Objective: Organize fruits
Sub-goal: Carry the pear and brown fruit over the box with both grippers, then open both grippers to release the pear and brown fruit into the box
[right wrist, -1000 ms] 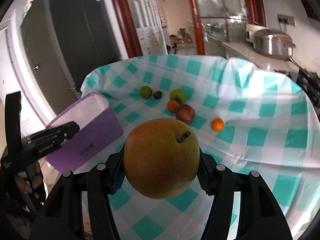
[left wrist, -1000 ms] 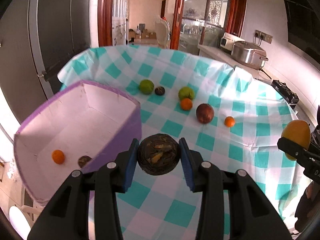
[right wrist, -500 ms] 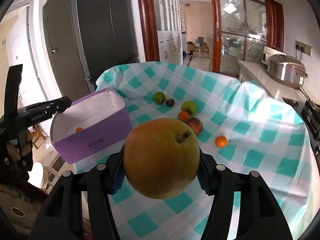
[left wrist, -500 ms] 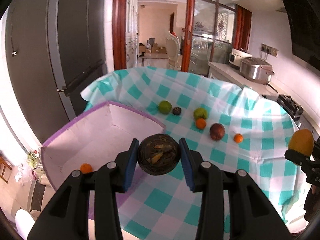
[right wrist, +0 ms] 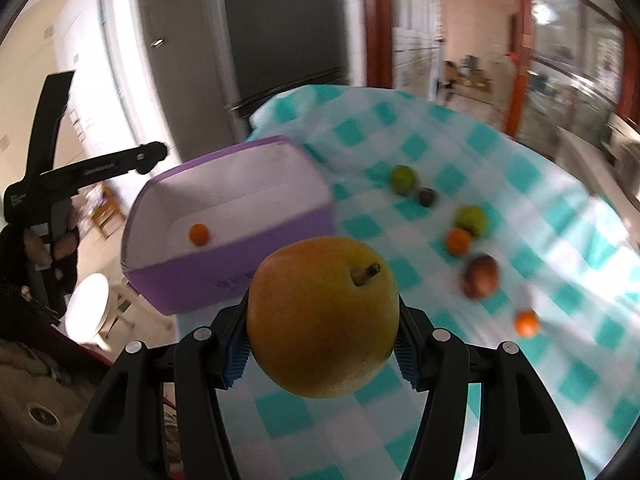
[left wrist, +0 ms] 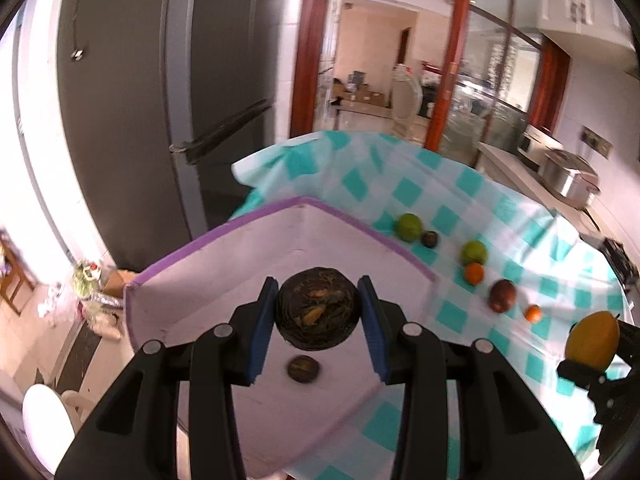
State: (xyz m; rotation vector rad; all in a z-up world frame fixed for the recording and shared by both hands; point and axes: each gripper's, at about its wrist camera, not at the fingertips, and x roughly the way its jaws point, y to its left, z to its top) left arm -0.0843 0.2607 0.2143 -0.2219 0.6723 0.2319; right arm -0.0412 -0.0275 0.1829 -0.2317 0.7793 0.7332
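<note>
Left gripper [left wrist: 318, 314]: clamped on dark round fruit [left wrist: 318, 312], above purple box [left wrist: 240, 264].
Right gripper [right wrist: 322, 346]: clamped on pear [right wrist: 322, 320], beside box.
Tablecloth [right wrist: 540, 200]: six loose fruits.

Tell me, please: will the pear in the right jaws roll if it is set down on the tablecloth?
The pear looks round and smooth, so it could roll or slip. It bulges well beyond the blue pads, so it probably feels heavy. The checked tablecloth is wrinkled, which may slow it.
</note>
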